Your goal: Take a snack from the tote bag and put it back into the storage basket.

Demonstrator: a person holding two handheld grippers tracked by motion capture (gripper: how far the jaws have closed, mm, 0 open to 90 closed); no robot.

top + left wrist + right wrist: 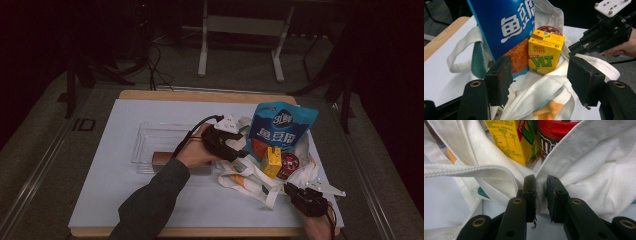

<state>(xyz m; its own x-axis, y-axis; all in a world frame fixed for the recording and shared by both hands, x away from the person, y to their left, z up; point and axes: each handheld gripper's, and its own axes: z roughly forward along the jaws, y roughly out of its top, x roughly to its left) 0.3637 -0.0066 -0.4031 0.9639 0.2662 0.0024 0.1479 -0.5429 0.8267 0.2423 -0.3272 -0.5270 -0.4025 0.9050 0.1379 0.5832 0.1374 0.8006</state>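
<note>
We see a carton (272,161) in the bag (250,176), a pouch (280,129) behind it, a tray (150,142) left on the table (100,190).

A white canvas tote bag (250,177) lies open at the table's four o'clock, holding a blue snack bag (282,125), a yellow drink carton (271,161) and a red-lidded jar (289,164).

The high view looked forward and down from above; both gripper views sat close, sharing the yellow carton (272,162) (545,51) (511,140)
</note>
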